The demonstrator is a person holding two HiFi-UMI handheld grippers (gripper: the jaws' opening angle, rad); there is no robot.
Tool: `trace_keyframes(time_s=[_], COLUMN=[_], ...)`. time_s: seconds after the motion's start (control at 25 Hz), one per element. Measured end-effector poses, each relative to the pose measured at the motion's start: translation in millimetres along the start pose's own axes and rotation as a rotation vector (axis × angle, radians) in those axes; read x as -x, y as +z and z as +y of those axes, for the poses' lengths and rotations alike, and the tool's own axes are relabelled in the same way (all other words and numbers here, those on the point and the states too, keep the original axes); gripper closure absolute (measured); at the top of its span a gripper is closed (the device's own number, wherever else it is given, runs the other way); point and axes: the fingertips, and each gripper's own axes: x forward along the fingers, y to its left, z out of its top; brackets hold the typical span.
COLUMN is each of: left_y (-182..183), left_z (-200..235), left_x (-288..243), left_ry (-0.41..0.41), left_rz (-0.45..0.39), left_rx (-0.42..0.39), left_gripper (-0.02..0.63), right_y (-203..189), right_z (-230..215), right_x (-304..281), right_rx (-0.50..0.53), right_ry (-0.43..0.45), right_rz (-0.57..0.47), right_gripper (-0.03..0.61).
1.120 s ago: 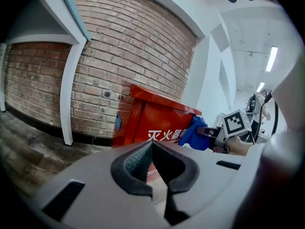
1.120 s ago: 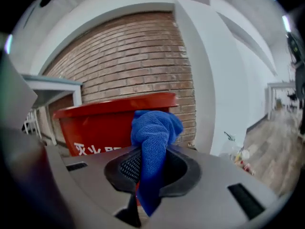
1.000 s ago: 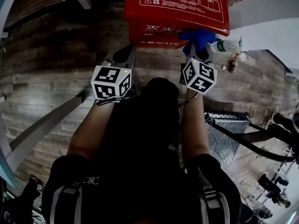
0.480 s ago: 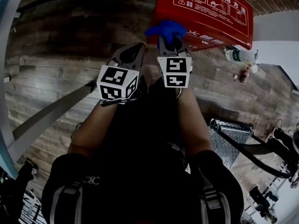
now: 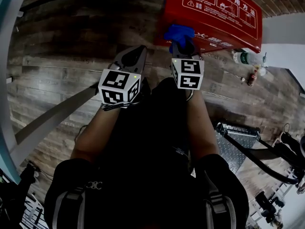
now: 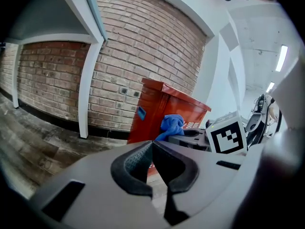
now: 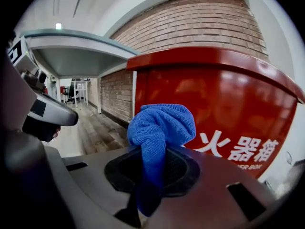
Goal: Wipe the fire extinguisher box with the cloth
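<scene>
The red fire extinguisher box (image 5: 214,13) stands on the wooden floor against a brick wall, white characters on its front (image 7: 224,99). My right gripper (image 5: 182,46) is shut on a blue cloth (image 5: 179,32), which bunches above the jaws (image 7: 159,128). The cloth sits at the left end of the box's front face; I cannot tell whether it touches. My left gripper (image 5: 136,57) hangs to the left over the floor, shut with nothing in it (image 6: 152,144). From there the box (image 6: 162,109) and cloth (image 6: 171,125) show ahead.
A plastic bottle (image 5: 245,57) and a small dark bottle (image 5: 251,78) lie on the floor right of the box. A metal tread-plate step (image 5: 236,137) and dark bars stand at the right. A white post (image 6: 88,80) rises left of the box.
The right gripper has carried the cloth leftward along the box front, from right of the middle to the left end. The left gripper has stayed beside it, still shut.
</scene>
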Motion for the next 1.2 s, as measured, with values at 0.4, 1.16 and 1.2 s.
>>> trace_keyframes(time_s=[0.4,1.16,1.2], left_y=[-8.1,-17.3,-17.5], left_z=[-13.3,-15.7,-14.7], left_x=[-16.6,-27.7,-26.9], left_ry=[-0.035,-0.014,-0.01], left_rz=[0.021,0.035,0.034], left_rx=[-0.035,-0.024,-0.022], left_gripper=[0.609,0.609,0.609], right_y=[-73.2,-137.5,-134.4], right_z=[-149.7,-155.9,-146.4], right_x=[45.5,1.5,-3.2], right_rx=[-0.295,-0.202,-0.196], right_ry=[-0.29,-0.268,-0.248], right_rz=[0.046,0.209,0.204], right_gripper=[0.502,0.503,0.503])
